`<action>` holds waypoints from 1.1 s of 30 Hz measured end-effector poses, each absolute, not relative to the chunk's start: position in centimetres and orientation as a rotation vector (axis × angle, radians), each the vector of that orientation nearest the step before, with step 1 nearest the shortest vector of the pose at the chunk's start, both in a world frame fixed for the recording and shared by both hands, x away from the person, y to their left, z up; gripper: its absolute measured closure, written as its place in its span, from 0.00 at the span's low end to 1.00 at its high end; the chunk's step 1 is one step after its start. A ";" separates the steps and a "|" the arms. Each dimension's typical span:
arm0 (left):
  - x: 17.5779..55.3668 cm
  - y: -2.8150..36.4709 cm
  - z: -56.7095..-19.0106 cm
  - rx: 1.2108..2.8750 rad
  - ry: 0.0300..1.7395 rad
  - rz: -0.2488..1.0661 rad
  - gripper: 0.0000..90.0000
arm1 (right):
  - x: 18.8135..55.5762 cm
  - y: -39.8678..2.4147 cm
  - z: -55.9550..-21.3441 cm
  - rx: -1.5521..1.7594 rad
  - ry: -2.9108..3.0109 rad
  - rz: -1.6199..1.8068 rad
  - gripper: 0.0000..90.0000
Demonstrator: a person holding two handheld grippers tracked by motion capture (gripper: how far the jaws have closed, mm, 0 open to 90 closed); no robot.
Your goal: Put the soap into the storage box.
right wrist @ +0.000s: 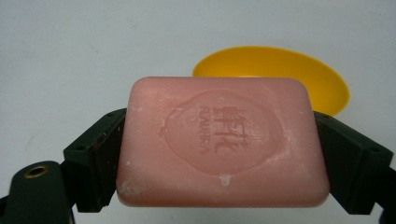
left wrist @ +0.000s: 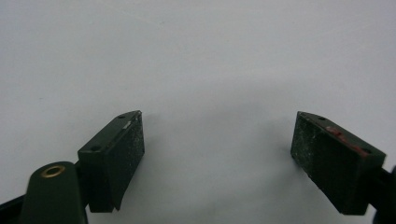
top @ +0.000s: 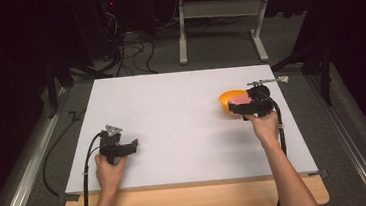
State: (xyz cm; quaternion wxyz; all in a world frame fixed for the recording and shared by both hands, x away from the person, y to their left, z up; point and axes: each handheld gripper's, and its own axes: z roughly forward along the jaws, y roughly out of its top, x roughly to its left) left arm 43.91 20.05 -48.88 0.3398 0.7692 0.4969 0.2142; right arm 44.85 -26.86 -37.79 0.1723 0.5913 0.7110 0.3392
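Observation:
A pink bar of soap (right wrist: 223, 142) with a stamped emblem sits clamped between the jaws of my right gripper (right wrist: 219, 158). Just beyond it lies a yellow bowl (right wrist: 280, 74), partly hidden by the soap. In the high view the right gripper (top: 236, 107) holds the pink soap (top: 241, 99) over the near edge of the yellow bowl (top: 228, 98) at the table's right. My left gripper (top: 133, 146) rests at the table's left front, its jaws wide apart over bare white surface; in its own view the left gripper (left wrist: 217, 140) has nothing between the pads.
The white tabletop (top: 172, 119) lies on a wooden board whose edge (top: 194, 202) runs along the front. A small metal tool (top: 269, 81) lies at the back right, behind the bowl. Cables trail from both grippers off the front edge.

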 end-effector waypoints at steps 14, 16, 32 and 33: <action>43.9 20.1 -48.9 2.005 1.293 0.558 0.20 | 47.7 -26.5 -37.6 1.718 2.014 0.865 0.15; 43.9 20.1 -48.9 2.005 1.292 0.558 0.20 | 48.1 -26.4 -37.8 1.723 2.012 0.855 0.15; 43.9 20.1 -48.9 2.005 1.292 0.558 0.20 | 51.4 -25.7 -38.7 1.807 2.000 0.750 0.15; 43.9 20.1 -48.9 2.005 1.292 0.558 0.20 | 51.5 -25.7 -38.8 1.812 1.999 0.741 0.15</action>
